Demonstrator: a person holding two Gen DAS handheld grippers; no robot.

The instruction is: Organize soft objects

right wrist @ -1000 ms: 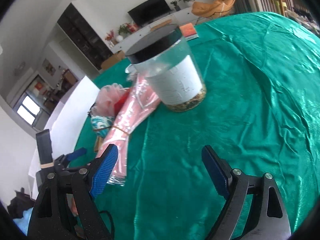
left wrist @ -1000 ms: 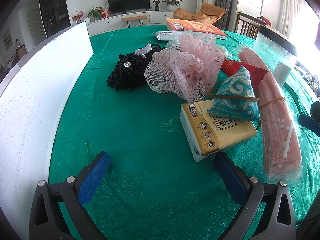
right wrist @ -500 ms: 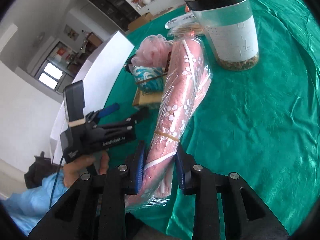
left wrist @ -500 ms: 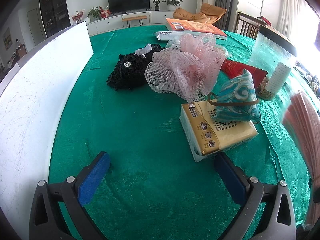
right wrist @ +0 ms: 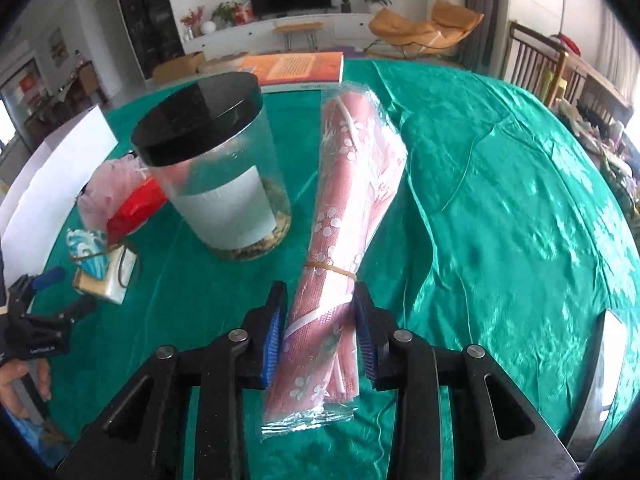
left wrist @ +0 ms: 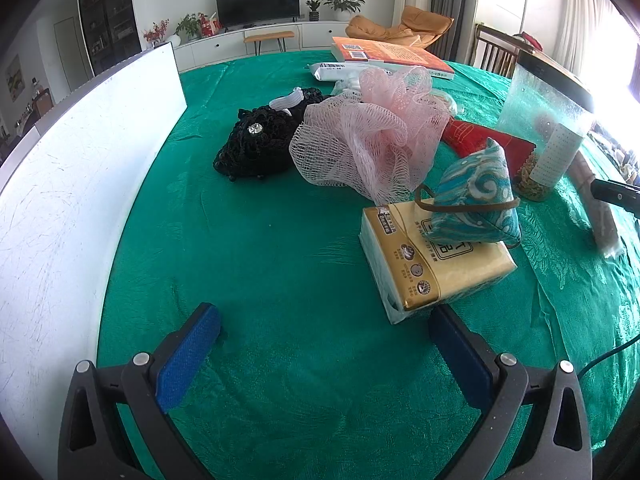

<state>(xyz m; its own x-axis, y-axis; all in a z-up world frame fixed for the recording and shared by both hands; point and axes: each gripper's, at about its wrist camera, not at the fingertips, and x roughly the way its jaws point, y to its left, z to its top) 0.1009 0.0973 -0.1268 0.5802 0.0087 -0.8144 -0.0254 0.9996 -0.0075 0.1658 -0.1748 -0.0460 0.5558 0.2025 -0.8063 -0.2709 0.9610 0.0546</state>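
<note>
My right gripper [right wrist: 320,320] is shut on a long pink flowered bag roll [right wrist: 352,184] in clear wrap, held above the green tablecloth right of the jar; its blurred end shows in the left wrist view [left wrist: 596,208]. My left gripper [left wrist: 324,340] is open and empty, low over the cloth. Ahead of it lie a yellow tissue pack [left wrist: 424,264] with a teal pouch [left wrist: 476,196] on top, a pink mesh sponge [left wrist: 372,136], a black lace item [left wrist: 256,148] and a red pouch [left wrist: 480,140].
A clear jar with a black lid [right wrist: 216,168] stands on the cloth, also in the left wrist view [left wrist: 548,120]. A white board [left wrist: 68,184] lines the table's left side. An orange book [left wrist: 392,54] and a white packet [left wrist: 340,70] lie at the far edge.
My right gripper closed on the pink bag roll, lifted it off the table beside the tissue pack and swung it to the right of the jar. The left gripper stayed still.
</note>
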